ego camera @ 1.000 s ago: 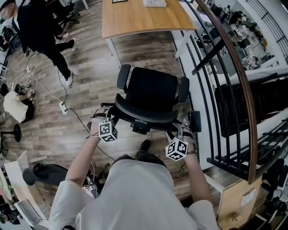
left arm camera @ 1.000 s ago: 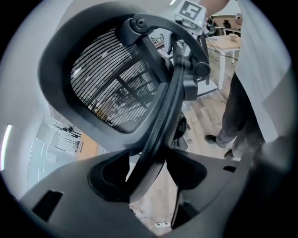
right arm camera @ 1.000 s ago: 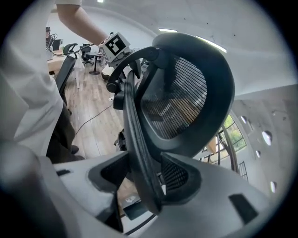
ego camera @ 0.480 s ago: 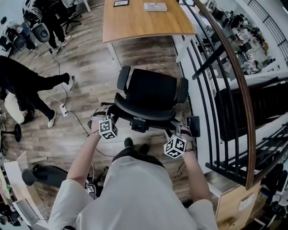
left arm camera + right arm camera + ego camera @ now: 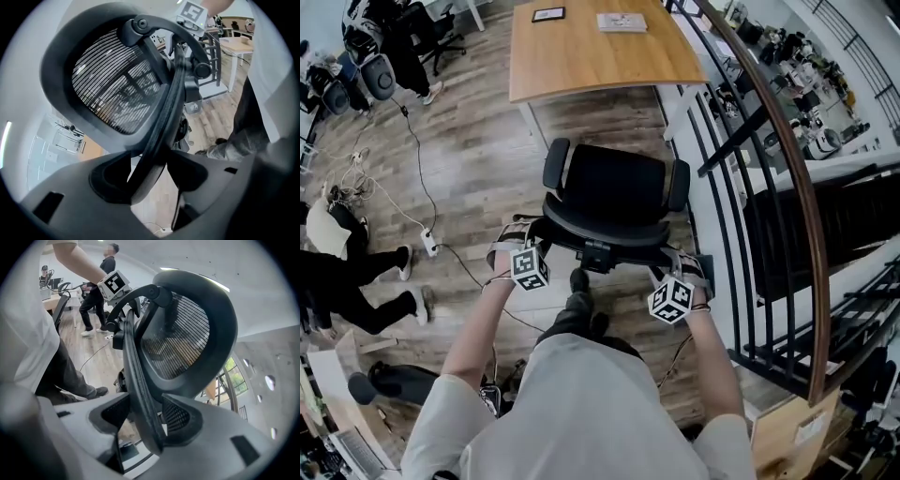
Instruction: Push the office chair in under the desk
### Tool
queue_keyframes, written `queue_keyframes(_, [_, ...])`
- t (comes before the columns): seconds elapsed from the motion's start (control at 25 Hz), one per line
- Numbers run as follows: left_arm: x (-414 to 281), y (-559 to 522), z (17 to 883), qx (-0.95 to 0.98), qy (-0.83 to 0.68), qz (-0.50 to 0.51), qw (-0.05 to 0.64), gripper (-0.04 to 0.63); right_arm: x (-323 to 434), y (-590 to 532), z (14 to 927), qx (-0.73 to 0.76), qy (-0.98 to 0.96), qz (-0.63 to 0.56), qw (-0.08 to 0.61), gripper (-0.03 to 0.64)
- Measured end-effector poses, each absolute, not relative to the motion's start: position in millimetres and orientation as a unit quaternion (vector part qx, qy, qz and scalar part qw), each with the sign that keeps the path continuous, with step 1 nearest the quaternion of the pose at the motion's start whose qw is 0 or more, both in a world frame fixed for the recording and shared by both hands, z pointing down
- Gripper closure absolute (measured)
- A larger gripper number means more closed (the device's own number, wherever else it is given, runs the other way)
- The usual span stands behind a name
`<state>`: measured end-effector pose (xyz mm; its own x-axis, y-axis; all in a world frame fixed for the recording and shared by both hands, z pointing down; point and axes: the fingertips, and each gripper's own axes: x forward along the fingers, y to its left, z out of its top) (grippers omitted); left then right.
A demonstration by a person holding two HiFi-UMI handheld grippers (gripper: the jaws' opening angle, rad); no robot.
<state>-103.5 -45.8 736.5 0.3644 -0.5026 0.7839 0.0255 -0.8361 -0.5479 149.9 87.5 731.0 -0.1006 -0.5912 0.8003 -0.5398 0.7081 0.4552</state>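
Note:
The black office chair (image 5: 614,187) stands on the wood floor, its seat facing the wooden desk (image 5: 591,52) a short way beyond it. The backrest rim is nearest me. My left gripper (image 5: 517,239) is shut on the rim's left side and my right gripper (image 5: 677,267) on its right side. In the left gripper view the rim's bar (image 5: 161,122) runs between the jaws of the left gripper (image 5: 150,173), with the mesh back (image 5: 108,93) above. The right gripper (image 5: 143,420) clamps the same rim (image 5: 133,366) in the right gripper view, beside the mesh (image 5: 180,341).
A black railing with a wooden handrail (image 5: 773,169) runs close along the chair's right. A power strip and cables (image 5: 429,248) lie on the floor to the left. A person's legs (image 5: 356,281) are at the left edge. My own foot (image 5: 578,281) is behind the chair base.
The chair and both grippers have moved toward the desk, and my feet have stepped after them. The person on the left has walked down and out toward the picture's left edge.

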Motion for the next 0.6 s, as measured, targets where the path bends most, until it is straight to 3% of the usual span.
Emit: queue_keyframes(0.6, [-74, -151, 727, -0.794, 0.125, -0.536, 0.256, 0.373, 178, -18, 722, 0.371, -0.744, -0.009, 0.556, 0.403])
